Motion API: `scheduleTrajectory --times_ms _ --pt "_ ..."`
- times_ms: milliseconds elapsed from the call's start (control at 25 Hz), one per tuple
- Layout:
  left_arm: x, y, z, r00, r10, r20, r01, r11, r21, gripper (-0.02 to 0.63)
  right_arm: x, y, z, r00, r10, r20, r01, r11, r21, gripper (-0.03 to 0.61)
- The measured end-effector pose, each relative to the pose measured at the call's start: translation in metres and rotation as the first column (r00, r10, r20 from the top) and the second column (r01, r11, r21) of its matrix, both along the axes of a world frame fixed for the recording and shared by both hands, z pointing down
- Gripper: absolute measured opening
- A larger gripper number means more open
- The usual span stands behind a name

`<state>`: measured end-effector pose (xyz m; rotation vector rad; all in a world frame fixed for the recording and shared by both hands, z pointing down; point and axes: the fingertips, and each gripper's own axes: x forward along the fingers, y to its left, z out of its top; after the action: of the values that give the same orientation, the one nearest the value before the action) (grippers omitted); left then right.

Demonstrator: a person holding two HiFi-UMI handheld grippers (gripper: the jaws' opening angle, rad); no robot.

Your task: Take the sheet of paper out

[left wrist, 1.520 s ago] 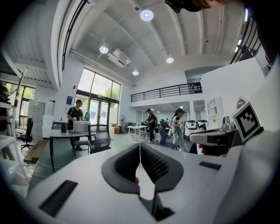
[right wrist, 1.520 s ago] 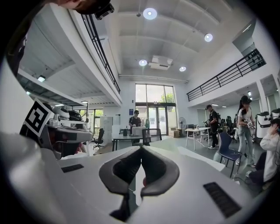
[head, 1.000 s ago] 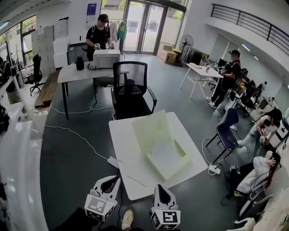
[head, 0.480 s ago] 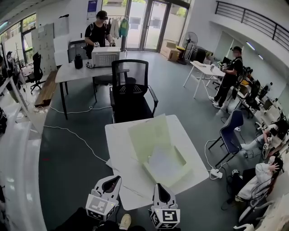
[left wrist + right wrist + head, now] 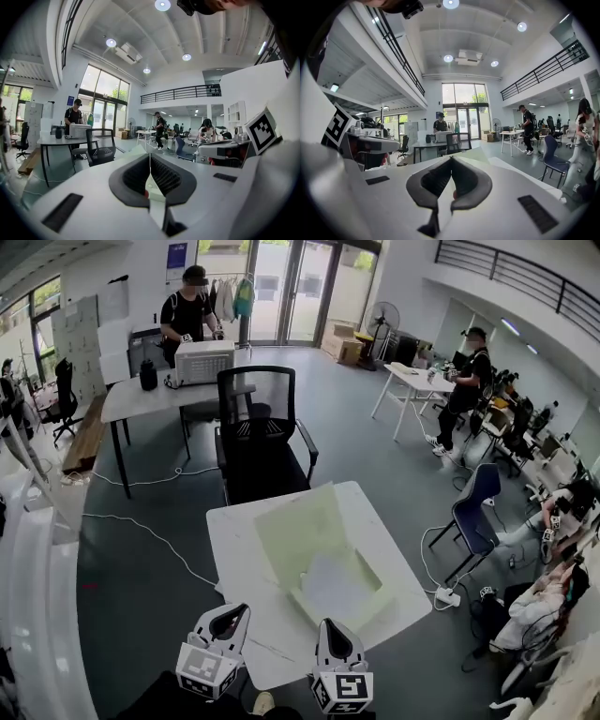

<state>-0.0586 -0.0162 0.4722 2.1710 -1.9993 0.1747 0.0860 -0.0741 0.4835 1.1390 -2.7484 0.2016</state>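
White sheet of paper (image 5: 336, 585) lies in the green box (image 5: 298, 529) on the table (image 5: 234, 542), at twelve o'clock from the right gripper (image 5: 334, 632). It is probably light and limp, so pinch an edge. Fingers of the right gripper and the left gripper (image 5: 229, 617) are pressed together, empty.

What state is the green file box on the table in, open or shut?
Open: the green file box has its lid flipped back, and the white sheet lies exposed inside.

Left gripper (image 5: 238, 609) and right gripper (image 5: 330, 625) nearer table (image 5: 234, 540)
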Motion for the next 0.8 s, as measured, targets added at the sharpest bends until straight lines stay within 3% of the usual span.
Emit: scheduleTrajectory --times_ms 160,320,480,800 --pt "-0.009 -0.028 0.0 0.998 0.056 -0.005 -0.056 0.998 -0.004 0.025 -0.009 -0.022 0.0 0.999 0.049 -0.006 -0.049 0.999 -0.001 0.017" --pt "-0.011 -0.067 0.0 0.986 0.163 -0.018 -0.163 0.987 -0.005 0.025 -0.016 -0.045 0.001 0.99 0.141 -0.012 -0.141 0.99 -0.006 0.017" --pt "-0.017 -0.109 -0.005 0.959 0.285 0.009 -0.285 0.959 0.003 0.025 -0.03 -0.066 -0.007 0.975 0.223 -0.028 -0.222 0.975 0.014 0.017" --pt "-0.041 -0.187 0.018 0.903 0.429 -0.028 -0.43 0.902 -0.042 0.025 -0.052 -0.117 0.015 0.926 0.372 -0.068 -0.375 0.926 -0.036 0.017"
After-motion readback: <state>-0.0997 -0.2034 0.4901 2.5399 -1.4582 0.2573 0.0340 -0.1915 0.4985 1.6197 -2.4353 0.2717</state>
